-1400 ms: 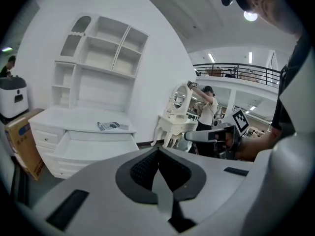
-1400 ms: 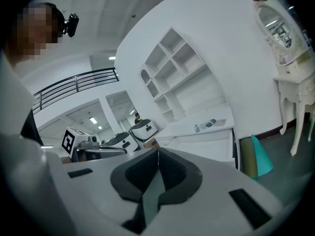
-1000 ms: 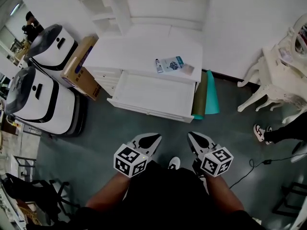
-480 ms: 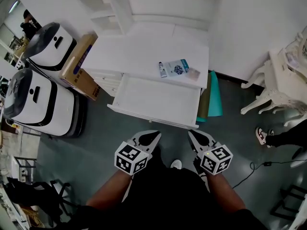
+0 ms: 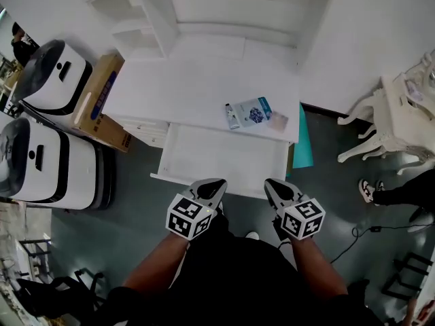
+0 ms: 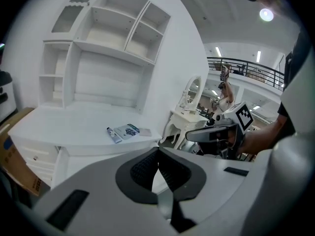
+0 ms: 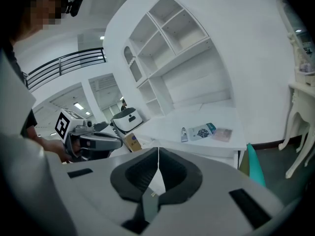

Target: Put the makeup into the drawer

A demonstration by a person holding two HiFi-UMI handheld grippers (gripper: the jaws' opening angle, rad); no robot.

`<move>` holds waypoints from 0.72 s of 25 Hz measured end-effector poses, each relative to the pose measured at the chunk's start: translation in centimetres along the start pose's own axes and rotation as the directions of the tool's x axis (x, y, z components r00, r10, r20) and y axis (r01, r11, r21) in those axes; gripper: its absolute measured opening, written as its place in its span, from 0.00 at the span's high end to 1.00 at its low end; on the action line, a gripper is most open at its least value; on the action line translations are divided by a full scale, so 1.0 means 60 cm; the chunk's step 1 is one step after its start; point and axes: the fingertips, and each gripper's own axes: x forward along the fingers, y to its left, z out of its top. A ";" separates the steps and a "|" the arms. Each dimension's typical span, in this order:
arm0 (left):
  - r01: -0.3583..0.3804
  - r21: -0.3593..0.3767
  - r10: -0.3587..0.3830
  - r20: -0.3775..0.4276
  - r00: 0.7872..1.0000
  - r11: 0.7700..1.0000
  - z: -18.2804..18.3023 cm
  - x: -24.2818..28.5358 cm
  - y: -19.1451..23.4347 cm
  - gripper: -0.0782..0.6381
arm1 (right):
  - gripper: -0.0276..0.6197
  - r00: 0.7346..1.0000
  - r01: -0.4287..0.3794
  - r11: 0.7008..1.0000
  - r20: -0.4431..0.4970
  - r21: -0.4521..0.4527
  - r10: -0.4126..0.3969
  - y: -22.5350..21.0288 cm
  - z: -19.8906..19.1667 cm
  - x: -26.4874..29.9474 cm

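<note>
You hold both tongs just short of the open drawer's front edge, the left gripper (image 5: 212, 184) and the right gripper (image 5: 273, 184) each with jaws pressed together on nothing. In the last second you have stepped up to the white desk (image 5: 170, 87), so the drawer (image 5: 224, 160), well ahead of the tips a moment ago, now lies right before them. The makeup waits on the desktop just behind the drawer's right half: a small tube (image 5: 232, 116), a blue-and-white packet (image 5: 253, 111) and a pale sachet (image 5: 278, 121), side by side. Farther behind the drawer rise white shelves (image 5: 204, 5). Nothing is picked up yet. A reach across the drawer likely comes next, jaws parting first.
</note>
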 end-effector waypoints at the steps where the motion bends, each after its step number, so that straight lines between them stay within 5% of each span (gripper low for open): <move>1: 0.009 0.000 -0.009 -0.004 1.000 1.000 0.006 0.005 0.016 0.88 | 0.91 1.000 0.010 1.000 0.001 0.002 -0.010 -0.002 0.010 0.017; 14: 0.091 0.056 -0.085 -0.095 0.992 0.994 0.024 0.055 0.201 0.88 | 0.91 0.979 0.186 0.976 -0.065 -0.113 -0.194 -0.045 0.056 0.228; 18: 0.099 0.049 -0.093 -0.111 0.989 0.994 0.023 0.066 0.230 0.88 | 0.89 0.972 0.187 0.975 -0.118 -0.121 -0.201 -0.066 0.055 0.295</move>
